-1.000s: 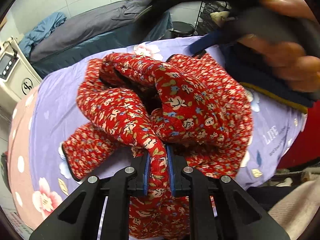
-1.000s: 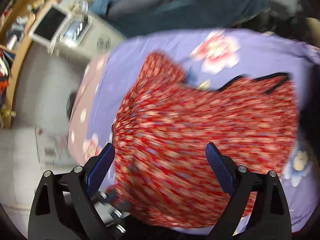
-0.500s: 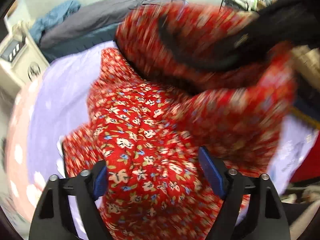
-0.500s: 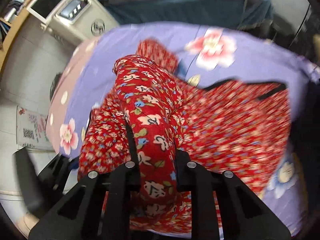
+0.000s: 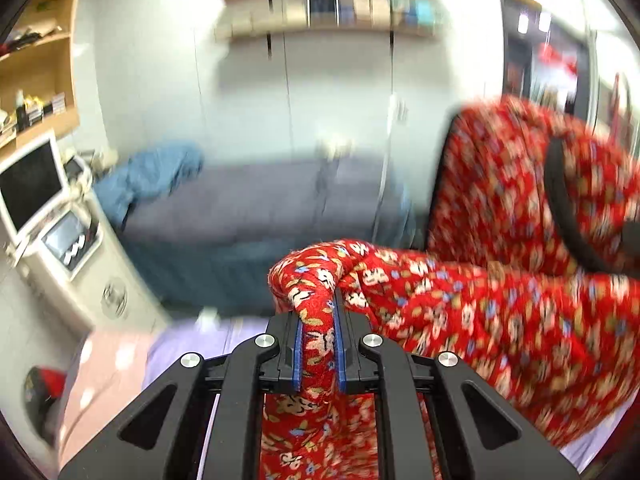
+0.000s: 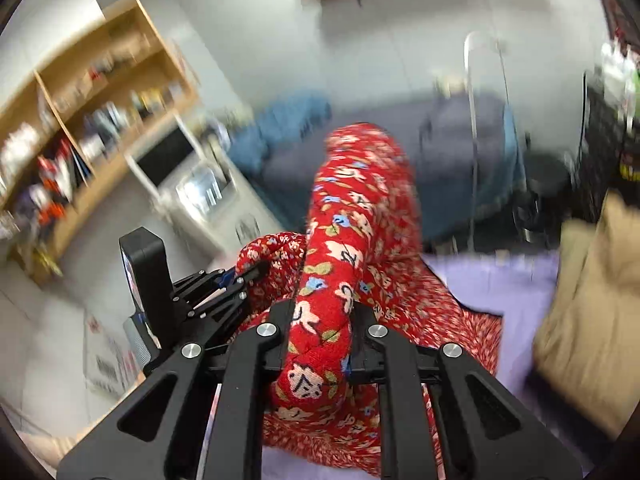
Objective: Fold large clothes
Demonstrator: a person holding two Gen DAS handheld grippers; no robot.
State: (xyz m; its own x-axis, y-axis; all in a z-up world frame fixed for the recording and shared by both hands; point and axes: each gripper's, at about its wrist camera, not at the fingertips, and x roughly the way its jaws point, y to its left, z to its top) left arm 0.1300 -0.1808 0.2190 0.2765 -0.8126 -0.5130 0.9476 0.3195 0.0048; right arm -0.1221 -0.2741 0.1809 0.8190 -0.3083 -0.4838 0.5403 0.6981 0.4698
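A red floral quilted garment (image 5: 480, 312) hangs lifted above the lilac flowered bedsheet (image 6: 516, 284). My left gripper (image 5: 316, 312) has its jaws closing, and its blue pads press on a rolled fold of the garment. To the right in the left wrist view, the rest of the cloth with its black trim rises, blurred. My right gripper (image 6: 322, 312) is shut on another thick fold of the garment (image 6: 352, 208), which stands up between its fingers. The left gripper (image 6: 244, 276) also shows in the right wrist view, low left, holding the cloth.
A grey couch (image 5: 260, 200) with a blue cloth (image 5: 152, 180) lies ahead. A white machine with a dark screen (image 5: 60, 232) stands left. Wooden shelves (image 6: 80, 120) fill the left wall. A beige cloth (image 6: 592, 320) sits right on the sheet.
Both grippers have risen and tilted up, lifting the garment off the sheet. The right gripper went from open to shut on a fold. The left let go, then closed on a new fold.
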